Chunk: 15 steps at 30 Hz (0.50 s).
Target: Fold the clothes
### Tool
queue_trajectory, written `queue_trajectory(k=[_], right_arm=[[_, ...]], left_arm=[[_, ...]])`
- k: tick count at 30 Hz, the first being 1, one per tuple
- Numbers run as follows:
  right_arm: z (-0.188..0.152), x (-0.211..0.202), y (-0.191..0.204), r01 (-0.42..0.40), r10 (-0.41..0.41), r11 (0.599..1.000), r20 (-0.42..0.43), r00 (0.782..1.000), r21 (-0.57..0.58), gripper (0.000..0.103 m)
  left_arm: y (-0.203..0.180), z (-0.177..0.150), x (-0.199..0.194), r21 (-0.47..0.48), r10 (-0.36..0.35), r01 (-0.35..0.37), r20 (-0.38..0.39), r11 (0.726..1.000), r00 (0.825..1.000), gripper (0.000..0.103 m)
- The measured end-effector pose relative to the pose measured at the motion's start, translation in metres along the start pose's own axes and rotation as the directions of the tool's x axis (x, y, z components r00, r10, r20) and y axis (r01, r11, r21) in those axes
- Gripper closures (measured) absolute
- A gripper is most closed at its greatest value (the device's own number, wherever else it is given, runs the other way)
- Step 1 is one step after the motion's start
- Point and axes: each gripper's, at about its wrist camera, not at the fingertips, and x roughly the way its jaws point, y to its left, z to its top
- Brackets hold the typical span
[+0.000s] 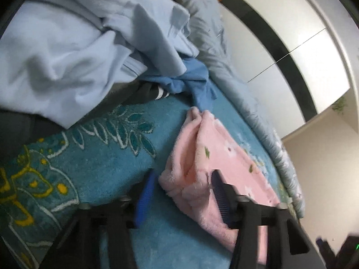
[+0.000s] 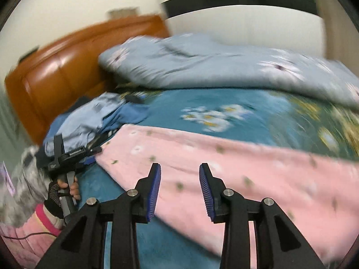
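A pink fleece garment (image 2: 224,174) with small flower prints lies spread across the teal bedspread (image 2: 179,103). In the left wrist view its bunched corner (image 1: 186,179) sits between the fingers of my left gripper (image 1: 182,188), which is open and wide around it. From the right wrist view, a gloved hand (image 2: 56,197) holds that left gripper (image 2: 96,151) at the garment's left corner. My right gripper (image 2: 179,170) hovers open over the garment's near edge, holding nothing.
A pile of light blue clothes (image 1: 67,44) and a darker blue one (image 1: 195,78) lies near the orange-brown headboard (image 2: 56,78). A grey-blue floral quilt (image 2: 224,67) runs along the bed's far side. A white wardrobe (image 1: 291,33) stands beyond.
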Motion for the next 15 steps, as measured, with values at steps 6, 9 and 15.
queue_trajectory(k=[6,9,15], right_arm=[[-0.042,-0.054,-0.061,0.039,-0.053,0.985,0.078,0.996,0.168,0.066],[-0.063,-0.077,-0.088,0.068,-0.095,0.968,0.105,0.99,0.24,0.066],[-0.102,-0.108,-0.134,0.086,-0.159,0.915,0.157,0.975,0.394,0.066]], left_arm=[[-0.054,0.009,-0.007,0.103,0.129,-0.129,0.006,0.986,0.992,0.09],[-0.127,-0.001,-0.027,0.246,0.063,-0.073,0.047,0.967,0.997,0.09],[-0.282,-0.036,-0.06,0.528,-0.125,0.08,0.05,0.846,0.991,0.09]])
